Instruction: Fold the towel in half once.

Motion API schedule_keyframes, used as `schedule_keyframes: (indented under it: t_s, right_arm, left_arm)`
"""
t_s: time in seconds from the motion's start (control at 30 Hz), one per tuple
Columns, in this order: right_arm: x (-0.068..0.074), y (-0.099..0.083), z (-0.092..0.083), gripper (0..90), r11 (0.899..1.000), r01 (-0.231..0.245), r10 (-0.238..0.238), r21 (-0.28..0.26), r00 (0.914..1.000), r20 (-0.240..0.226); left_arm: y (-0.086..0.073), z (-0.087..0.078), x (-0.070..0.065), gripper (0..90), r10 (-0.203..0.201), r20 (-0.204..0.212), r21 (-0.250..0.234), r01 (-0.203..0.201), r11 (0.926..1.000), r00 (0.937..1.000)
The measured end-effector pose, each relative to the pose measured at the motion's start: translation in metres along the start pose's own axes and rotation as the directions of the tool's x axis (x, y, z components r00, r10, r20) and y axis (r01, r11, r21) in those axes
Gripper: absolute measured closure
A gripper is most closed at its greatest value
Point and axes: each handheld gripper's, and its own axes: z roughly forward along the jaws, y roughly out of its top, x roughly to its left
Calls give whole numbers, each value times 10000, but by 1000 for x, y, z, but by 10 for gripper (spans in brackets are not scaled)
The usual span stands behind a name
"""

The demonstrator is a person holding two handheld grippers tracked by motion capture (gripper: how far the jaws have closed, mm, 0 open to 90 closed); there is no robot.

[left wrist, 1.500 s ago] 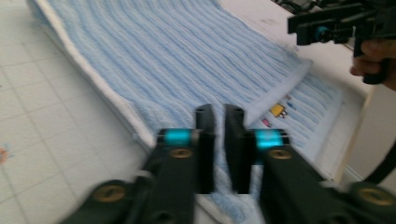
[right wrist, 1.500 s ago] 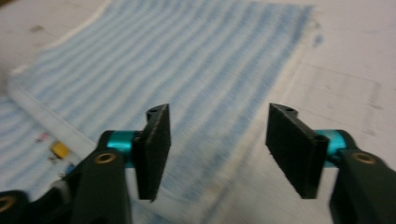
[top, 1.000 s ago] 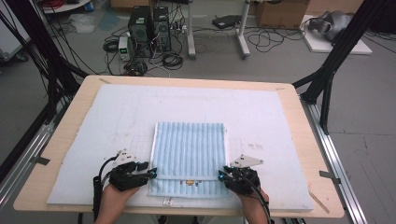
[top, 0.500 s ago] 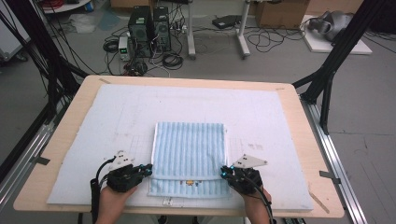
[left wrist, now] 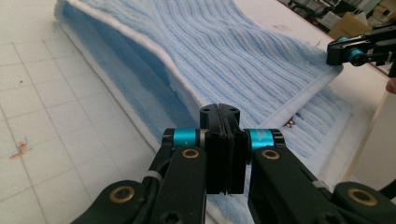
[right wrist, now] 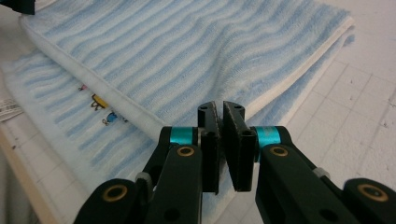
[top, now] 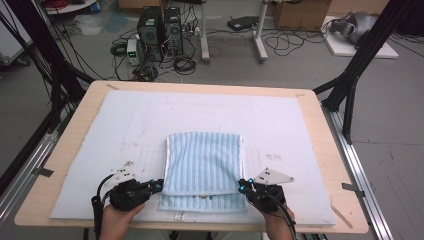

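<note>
At the bottom of the high view, the person's two hands are coming in from the lower edge, each holding a black two-jaw gripper. The left gripper point(top: 159, 186) is sitting at the lower left of centre, and in the left gripper view point(left wrist: 223, 116) its jaws are pressed tightly together, having just been closing, with the edge of the upper towel layer lying right at their tips; whether cloth is actually pinched between them cannot be told. The right gripper point(top: 241, 186) is sitting at the lower right of centre; in the right gripper view point(right wrist: 219, 109) its jaws are standing almost together with a thin slit between them, having just been closing, at the white hem of the upper layer, and a grip cannot be confirmed there either. Between the two grippers, the folded light-blue striped terry towel point(top: 205, 162) is lying in the lower middle of the frame, its upper layer stopping short of the lower layer's near edge. It is resting on a pale gridded foam mat point(top: 280, 120) that is covering the light wooden table point(top: 330, 150) stretching toward the upper part of the frame.
</note>
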Motion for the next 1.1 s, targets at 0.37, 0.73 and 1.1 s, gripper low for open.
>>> schedule_keyframes:
  t_s: [0.37, 0.73, 1.1]
  right_arm:
    - [15, -13, -26, 851, 9998, -43, 41, -182, 9999, -127]
    - [21, -23, -21, 622, 9990, 20, -47, 446, 9982, 600]
    - [10, -2, 8, 706, 9993, 212, -229, 306, 9983, 544]
  left_arm:
    - [-14, -14, -12, 888, 126, 470, 181, -135, 9997, 9988]
    - [-16, -7, -8, 577, 584, -557, 382, -563, 9977, 9967]
    - [19, 12, 16, 577, 848, -454, -89, -852, 9963, 9954]
